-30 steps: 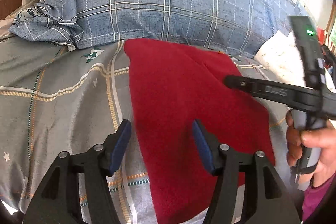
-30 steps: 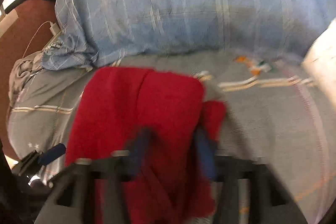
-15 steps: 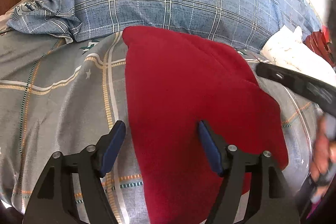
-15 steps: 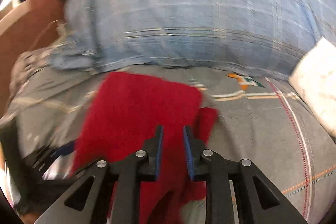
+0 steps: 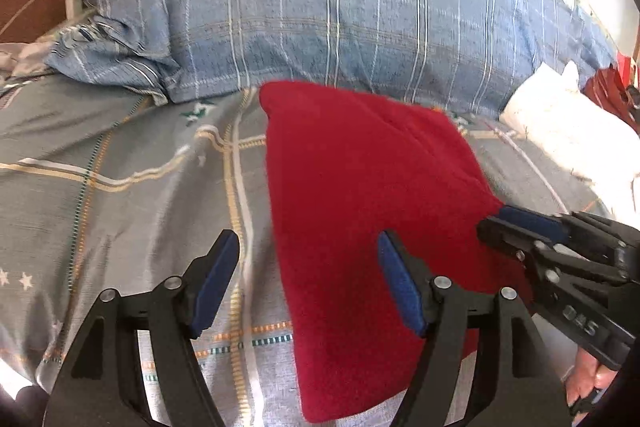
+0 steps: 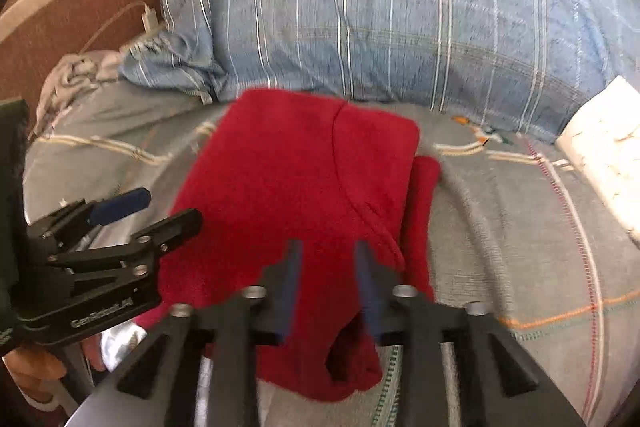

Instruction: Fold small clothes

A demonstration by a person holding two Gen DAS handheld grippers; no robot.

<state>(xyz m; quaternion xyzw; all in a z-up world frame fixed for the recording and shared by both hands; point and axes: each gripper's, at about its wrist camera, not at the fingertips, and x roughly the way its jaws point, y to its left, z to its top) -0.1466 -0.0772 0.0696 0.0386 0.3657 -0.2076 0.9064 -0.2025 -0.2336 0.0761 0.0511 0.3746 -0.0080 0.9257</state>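
A folded red garment [image 5: 360, 195] lies on the grey patterned bedsheet [image 5: 120, 167]; it also shows in the right wrist view [image 6: 288, 179], with a red flap sticking out on its right side. My left gripper [image 5: 308, 275] is open and empty, its fingers straddling the garment's left edge near the front. My right gripper [image 6: 326, 267] is partly open and empty over the garment's near right part. It shows in the left wrist view [image 5: 516, 223] at the garment's right edge. The left gripper shows in the right wrist view [image 6: 156, 207].
A big blue plaid pillow [image 5: 340, 19] lies right behind the garment. A white pillow [image 5: 568, 131] is at the right. A white charger and cable [image 5: 72, 3] lie at the far left by the brown headboard [image 6: 60, 27].
My right gripper has opened from nearly shut and come down to the garment's right edge. My left gripper has stayed open, drawing back a little over the left edge.
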